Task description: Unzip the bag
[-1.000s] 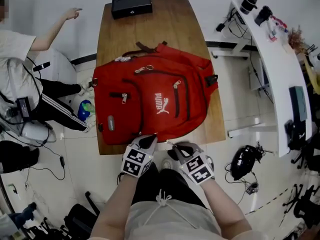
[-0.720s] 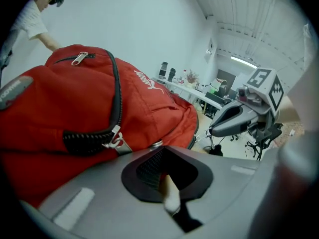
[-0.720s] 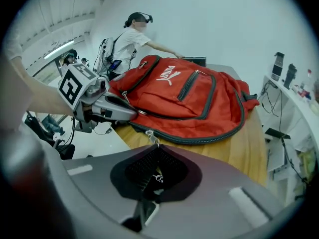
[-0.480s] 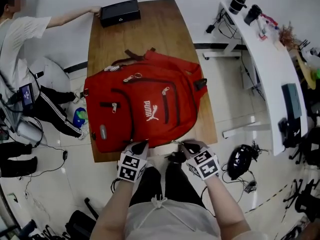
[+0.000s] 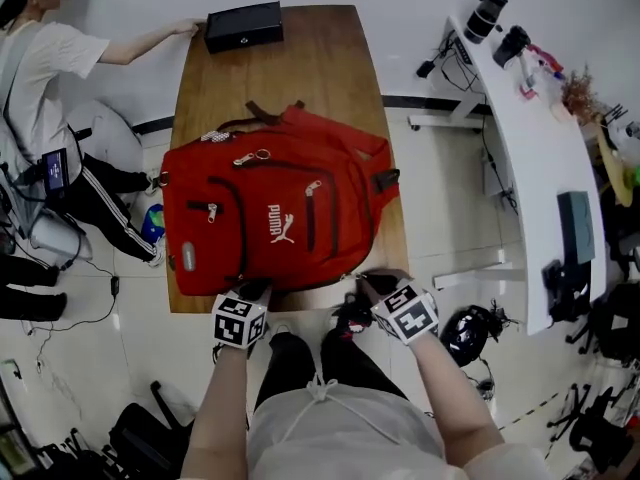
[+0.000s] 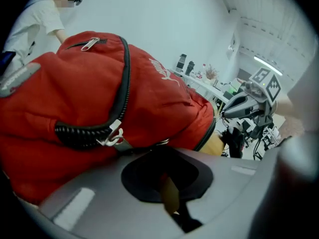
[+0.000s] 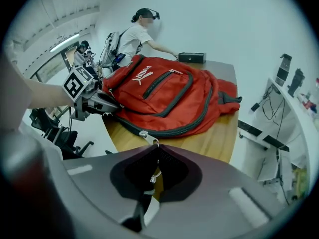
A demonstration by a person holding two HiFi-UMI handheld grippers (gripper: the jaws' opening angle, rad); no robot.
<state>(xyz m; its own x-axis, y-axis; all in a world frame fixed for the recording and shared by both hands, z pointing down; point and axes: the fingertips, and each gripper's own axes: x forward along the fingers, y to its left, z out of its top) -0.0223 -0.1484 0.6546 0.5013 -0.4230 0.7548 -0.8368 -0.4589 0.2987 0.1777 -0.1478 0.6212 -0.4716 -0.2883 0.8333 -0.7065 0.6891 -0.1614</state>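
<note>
A red backpack (image 5: 270, 218) lies flat on the wooden table (image 5: 300, 58), its bottom edge towards me. My left gripper (image 5: 255, 291) is at that near edge, left of centre. Its jaws look shut on the bag's fabric (image 6: 99, 83), beside a black strap and buckle (image 6: 113, 136). My right gripper (image 5: 365, 283) is at the near edge further right. In the right gripper view it (image 7: 152, 148) is shut on the cord pull of the main zipper's slider (image 7: 147, 135). The grey zipper track (image 7: 189, 126) curves away round the bag. The left gripper (image 7: 112, 105) shows there touching the bag's edge.
A black box (image 5: 243, 26) sits at the table's far end with a person's hand (image 5: 185, 28) on it; that person stands at the far left. A white desk (image 5: 530, 138) with cameras is to the right. Bags and cables lie on the floor.
My right gripper has shifted to the right along the bag's near edge, away from the left one. The person at the left has reached the black box. The head view has shifted.
</note>
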